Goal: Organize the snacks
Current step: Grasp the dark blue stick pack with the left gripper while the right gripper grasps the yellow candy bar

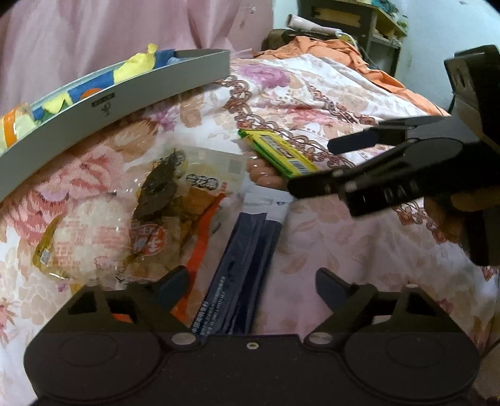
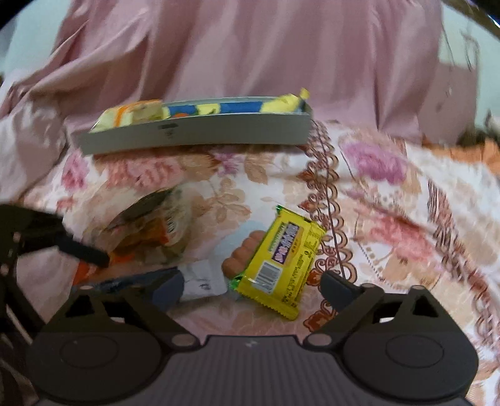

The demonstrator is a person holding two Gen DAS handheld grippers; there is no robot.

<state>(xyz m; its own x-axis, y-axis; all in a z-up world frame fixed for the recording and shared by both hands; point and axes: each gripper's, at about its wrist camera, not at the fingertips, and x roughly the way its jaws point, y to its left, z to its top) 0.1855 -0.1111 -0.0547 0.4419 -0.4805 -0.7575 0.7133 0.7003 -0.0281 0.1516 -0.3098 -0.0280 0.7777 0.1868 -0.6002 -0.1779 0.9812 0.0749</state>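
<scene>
On a floral bedspread [image 1: 312,93] lie loose snacks. A dark blue packet [image 1: 247,250] lies between the fingers of my left gripper [image 1: 251,281], which is open and not touching it. Left of it are a clear bag of dark dried food [image 1: 162,193] and a round white bun [image 1: 90,234]. A yellow bar packet [image 2: 281,256] rests partly on pinkish sausages [image 2: 243,253], between the open fingers of my right gripper [image 2: 251,287]. The right gripper [image 1: 311,167] reaches in from the right in the left wrist view. A grey tray [image 2: 193,131] behind holds yellow and blue packets.
A pink curtain [image 2: 250,47] hangs right behind the tray. An orange cloth [image 1: 328,50] and a shelf unit [image 1: 359,18] lie beyond the bedspread at the far right. One finger of the left gripper [image 2: 84,251] enters the right wrist view from the left.
</scene>
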